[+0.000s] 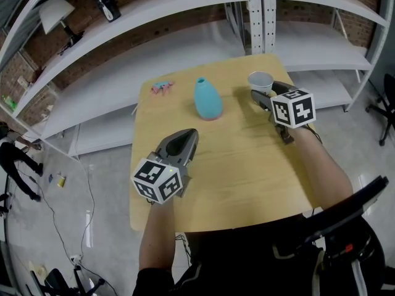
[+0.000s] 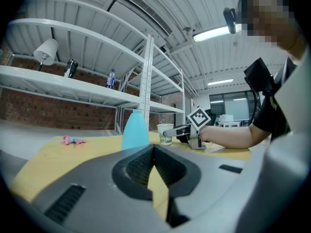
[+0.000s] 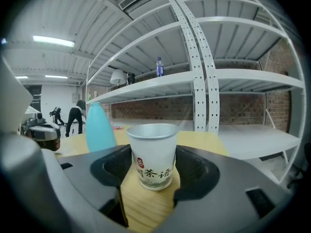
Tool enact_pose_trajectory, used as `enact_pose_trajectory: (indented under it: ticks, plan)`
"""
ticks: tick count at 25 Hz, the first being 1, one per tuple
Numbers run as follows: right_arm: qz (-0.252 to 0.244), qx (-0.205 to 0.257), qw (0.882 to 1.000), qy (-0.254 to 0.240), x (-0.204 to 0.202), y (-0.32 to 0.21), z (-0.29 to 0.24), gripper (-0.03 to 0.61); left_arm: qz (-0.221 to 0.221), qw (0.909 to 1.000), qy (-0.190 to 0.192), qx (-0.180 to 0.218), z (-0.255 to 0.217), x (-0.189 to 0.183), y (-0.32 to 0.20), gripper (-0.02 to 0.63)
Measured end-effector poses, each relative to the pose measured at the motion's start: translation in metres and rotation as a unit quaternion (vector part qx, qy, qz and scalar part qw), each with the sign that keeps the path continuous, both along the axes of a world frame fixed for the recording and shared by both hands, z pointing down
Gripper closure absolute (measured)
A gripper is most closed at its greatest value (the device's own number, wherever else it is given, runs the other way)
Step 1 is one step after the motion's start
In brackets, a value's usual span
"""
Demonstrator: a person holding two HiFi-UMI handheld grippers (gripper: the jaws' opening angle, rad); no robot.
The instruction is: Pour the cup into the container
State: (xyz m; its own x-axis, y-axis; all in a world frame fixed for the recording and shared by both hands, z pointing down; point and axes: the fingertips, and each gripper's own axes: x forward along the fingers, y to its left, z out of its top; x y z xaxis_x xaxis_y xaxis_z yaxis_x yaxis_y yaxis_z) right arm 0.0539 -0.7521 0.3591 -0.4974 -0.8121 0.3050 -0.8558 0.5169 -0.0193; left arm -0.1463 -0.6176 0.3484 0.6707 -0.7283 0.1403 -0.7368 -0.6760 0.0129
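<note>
Cup on centre stage, but start nearest the person. The left gripper sits low over the near part of the wooden table, jaws together and nothing in them, so it's out of the play. Further out and to the right, the right gripper has its jaws spread wide around the cup, one on each side. The pads look snug against the wall just under the rim, and the cup stands upright with its base on the table. It's thin white paper with printed characters, so I'd call it light and easy to crush. A gentle squeeze high on the wall, where the rolled rim stiffens it, seems the sensible hold. From above its inside reads pale, and whether anything is in there I can't tell. Further along, to the cup's left and well apart from it, stands the blue container. It's upright, opaque and narrow at the mouth, with its contents hidden. That small opening will want a careful, slow tip. Beyond it, near the far left corner, lies a small pink object.
</note>
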Motion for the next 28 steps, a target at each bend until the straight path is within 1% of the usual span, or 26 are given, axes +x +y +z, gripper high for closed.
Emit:
enact_pose_trajectory:
  ticks: [3, 8, 11, 15, 19, 23, 24, 26, 27, 28]
  plan:
    - [-0.007, -0.016, 1.000, -0.001, 0.000, 0.001, 0.005, 0.299, 0.001, 1.0000, 0.000, 0.001, 0.000, 0.001, 0.000, 0.615]
    - [-0.011, -0.018, 1.000, 0.007, -0.001, 0.002, 0.006, 0.298, 0.001, 1.0000, -0.001, 0.000, 0.000, 0.000, 0.000, 0.615]
    - [-0.014, -0.012, 1.000, 0.003, 0.001, 0.006, 0.001, 0.252, 0.001, 1.0000, 0.000, 0.000, 0.001, 0.000, -0.001, 0.615]
    - [-0.008, 0.000, 1.000, -0.008, 0.005, 0.015, -0.015, 0.245, 0.000, 1.0000, 0.001, -0.001, 0.002, -0.001, -0.002, 0.615]
    - [0.002, 0.012, 1.000, -0.018, 0.013, 0.034, -0.032, 0.247, -0.008, 1.0000, 0.002, -0.003, 0.001, -0.003, -0.004, 0.615]
    - [-0.013, 0.023, 0.999, -0.031, 0.012, 0.061, -0.038, 0.249, -0.006, 1.0000, 0.000, -0.004, 0.001, -0.002, -0.002, 0.615]
    - [-0.018, 0.029, 0.999, -0.033, 0.012, 0.068, -0.039, 0.267, -0.007, 1.0000, 0.000, -0.005, 0.001, -0.002, -0.002, 0.615]
    - [-0.021, 0.045, 0.998, -0.042, 0.012, 0.081, -0.045, 0.398, -0.008, 1.0000, 0.000, -0.005, 0.001, -0.001, -0.001, 0.615]
    - [-0.022, 0.051, 0.997, -0.047, 0.011, 0.087, -0.047, 0.480, -0.006, 1.0000, 0.001, -0.006, 0.000, 0.001, 0.000, 0.615]
    - [-0.024, 0.055, 0.997, -0.050, 0.009, 0.093, -0.046, 0.534, -0.002, 1.0000, 0.000, -0.007, 0.001, 0.003, 0.001, 0.615]
